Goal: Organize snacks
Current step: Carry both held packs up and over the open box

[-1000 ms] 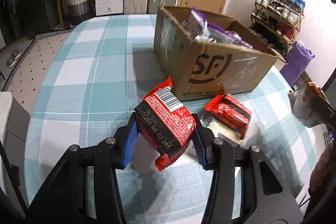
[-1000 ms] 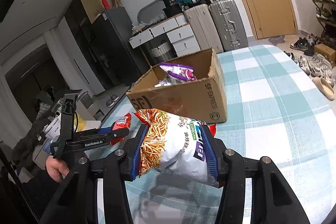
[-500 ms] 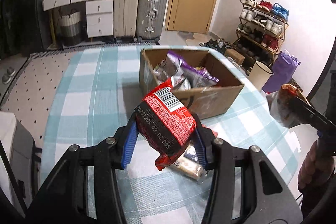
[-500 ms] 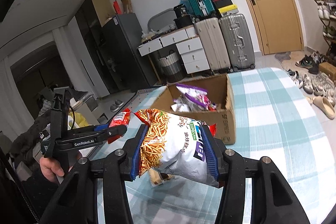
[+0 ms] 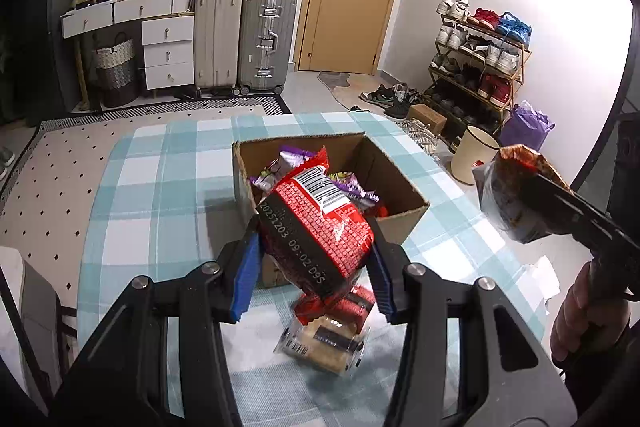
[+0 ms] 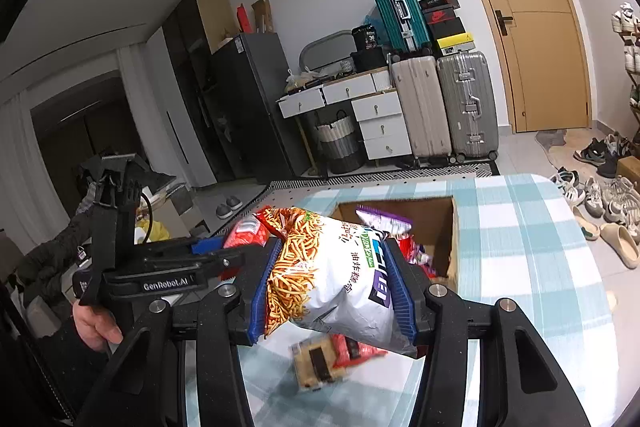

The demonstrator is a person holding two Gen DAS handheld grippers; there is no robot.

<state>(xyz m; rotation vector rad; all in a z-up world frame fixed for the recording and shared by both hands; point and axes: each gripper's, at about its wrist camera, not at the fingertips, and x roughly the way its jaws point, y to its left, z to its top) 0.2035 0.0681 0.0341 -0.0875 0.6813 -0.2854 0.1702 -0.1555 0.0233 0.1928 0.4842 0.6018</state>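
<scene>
My left gripper (image 5: 314, 273) is shut on a red snack packet (image 5: 316, 223) with a barcode, held high above the table in front of the open cardboard box (image 5: 404, 215). My right gripper (image 6: 334, 291) is shut on a white bag of fried sticks (image 6: 332, 267), also held high, near the box (image 6: 452, 259). The box holds purple and red packets (image 5: 288, 167). On the table below lie a clear-wrapped biscuit pack (image 5: 324, 339) and a red packet (image 5: 352, 307). The right gripper with its bag shows in the left wrist view (image 5: 516, 195), and the left gripper shows in the right wrist view (image 6: 216, 255).
The table has a teal checked cloth (image 5: 160, 187). Behind it stand suitcases (image 5: 244, 39), white drawers (image 5: 164, 47) and a door. A shoe rack (image 5: 480, 59), a bin (image 5: 474, 159) and a purple bag stand on the right, with loose shoes on the floor.
Both grippers have risen well above the table with their packets still held. The box now shows from above, and the two packets on the table lie further below.
</scene>
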